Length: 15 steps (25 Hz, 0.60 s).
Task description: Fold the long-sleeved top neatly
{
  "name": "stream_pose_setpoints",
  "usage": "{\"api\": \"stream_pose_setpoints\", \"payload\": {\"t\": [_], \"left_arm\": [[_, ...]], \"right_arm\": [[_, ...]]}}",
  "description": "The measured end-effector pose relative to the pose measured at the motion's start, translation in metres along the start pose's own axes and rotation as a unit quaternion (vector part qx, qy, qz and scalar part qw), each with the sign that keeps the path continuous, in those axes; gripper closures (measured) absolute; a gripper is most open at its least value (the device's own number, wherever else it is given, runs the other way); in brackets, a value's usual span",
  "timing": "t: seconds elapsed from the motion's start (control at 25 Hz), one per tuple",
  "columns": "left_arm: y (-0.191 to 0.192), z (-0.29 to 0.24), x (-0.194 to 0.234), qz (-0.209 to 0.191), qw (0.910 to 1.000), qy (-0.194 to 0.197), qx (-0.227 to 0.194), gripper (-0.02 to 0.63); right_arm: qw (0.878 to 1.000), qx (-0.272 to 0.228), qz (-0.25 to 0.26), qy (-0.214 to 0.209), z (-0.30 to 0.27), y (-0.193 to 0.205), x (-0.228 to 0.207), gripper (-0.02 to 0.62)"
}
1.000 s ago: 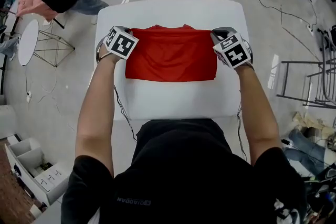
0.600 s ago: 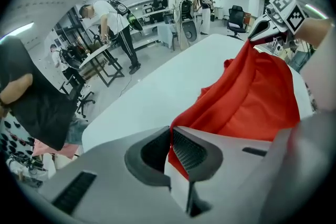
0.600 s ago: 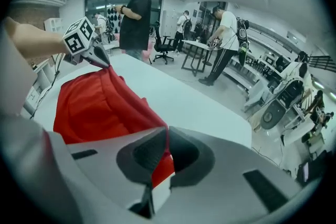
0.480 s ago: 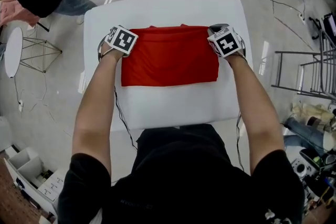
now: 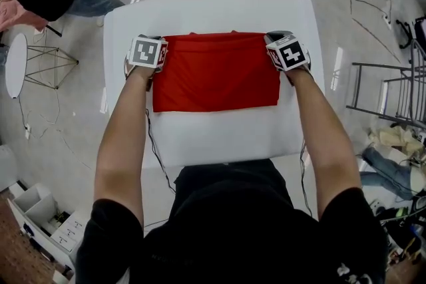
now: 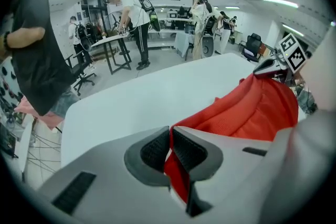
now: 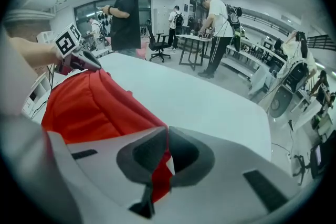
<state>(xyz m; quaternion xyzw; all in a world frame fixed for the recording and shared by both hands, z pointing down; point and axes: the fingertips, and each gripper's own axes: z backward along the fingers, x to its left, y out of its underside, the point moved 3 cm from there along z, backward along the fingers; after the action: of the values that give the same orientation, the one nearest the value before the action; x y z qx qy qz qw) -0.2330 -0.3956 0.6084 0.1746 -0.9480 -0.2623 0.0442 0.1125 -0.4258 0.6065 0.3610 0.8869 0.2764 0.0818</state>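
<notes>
**Top folded to a rectangle, both far corners pinched**

Your left gripper [image 6: 169,136] is closed narrow on a pinch of red cloth, and your right gripper [image 7: 165,145] is clamped the same way on its own pinch. Each one holds a far corner of the red top [image 5: 216,73]. The garment stretches between the two grippers and runs back from their tips toward your body, lying flat on the white table [image 5: 219,10].

No sleeves stick out anywhere, so they look already tucked inside. What shows is one tidy rectangle with a straight near edge and square sides. Two small bumps of cloth along the far edge, between your grippers, suggest the neckline sits there. By that reading most of the folding is done and this fold is down or almost down. What seems left is to let go of both corners, smooth the far edge, and perhaps fold it once more side to side for a smaller bundle.

The only containers are open white boxes [image 5: 36,209] on the floor, well behind your left gripper. What they hold is too small to tell.
</notes>
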Motion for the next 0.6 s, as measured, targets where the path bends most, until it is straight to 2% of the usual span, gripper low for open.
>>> {"api": "stream_pose_setpoints", "payload": {"t": [0.08, 0.2, 0.4, 0.6], "left_arm": [[-0.001, 0.005, 0.002, 0.015, 0.9997, 0.003, -0.017, 0.580], [-0.008, 0.020, 0.008, 0.029, 0.9984, -0.004, -0.048, 0.525], [-0.015, 0.057, 0.011, 0.040, 0.9956, -0.010, -0.084, 0.499], [-0.018, 0.092, 0.004, 0.019, 0.9930, -0.006, -0.117, 0.494]], "right_arm": [[1.000, -0.011, 0.005, 0.007, 0.004, -0.004, 0.000, 0.566], [0.999, -0.038, -0.011, 0.016, 0.021, -0.011, -0.003, 0.494], [0.993, -0.090, -0.061, 0.035, 0.064, -0.014, -0.011, 0.500], [0.985, -0.126, -0.111, 0.032, 0.105, 0.001, -0.004, 0.512]]}}
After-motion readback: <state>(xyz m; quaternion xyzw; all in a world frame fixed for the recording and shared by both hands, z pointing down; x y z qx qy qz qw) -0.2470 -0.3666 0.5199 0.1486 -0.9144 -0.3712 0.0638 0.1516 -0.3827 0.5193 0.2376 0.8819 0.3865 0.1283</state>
